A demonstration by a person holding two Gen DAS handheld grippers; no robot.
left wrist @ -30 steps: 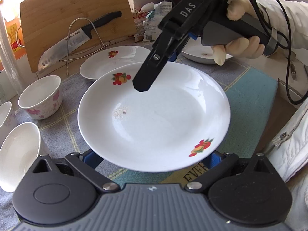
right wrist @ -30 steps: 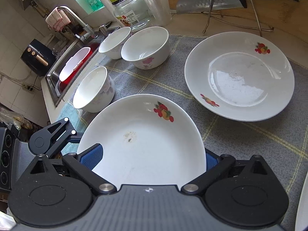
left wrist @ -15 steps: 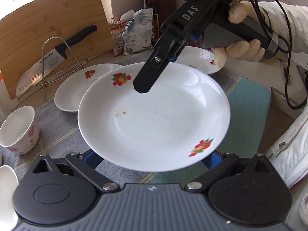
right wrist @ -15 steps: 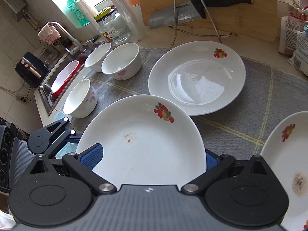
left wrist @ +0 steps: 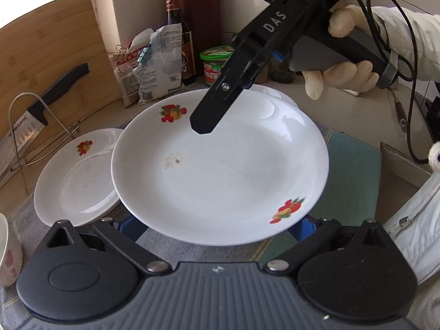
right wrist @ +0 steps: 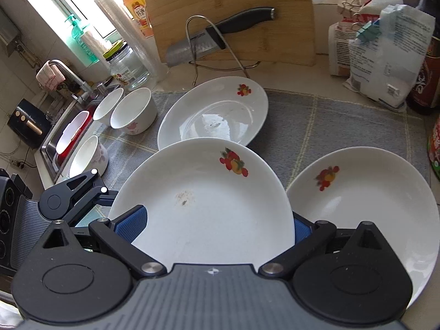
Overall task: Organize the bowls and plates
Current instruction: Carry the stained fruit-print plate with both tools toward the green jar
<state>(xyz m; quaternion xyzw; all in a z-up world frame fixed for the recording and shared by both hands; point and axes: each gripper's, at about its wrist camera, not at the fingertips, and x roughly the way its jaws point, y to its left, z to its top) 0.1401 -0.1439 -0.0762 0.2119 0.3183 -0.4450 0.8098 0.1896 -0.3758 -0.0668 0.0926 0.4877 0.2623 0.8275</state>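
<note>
Both claws, left claw and right claw, grip 1 plate.

bowl cut by edge, far plate mostly hidden

Bright window daylight, plate glare, fisheye-bent edges, sharp.

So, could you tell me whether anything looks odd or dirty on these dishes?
Yes: the held plate has a small brownish smudge left of its centre, like dried residue. The plate behind it also shows faint specks.
</note>
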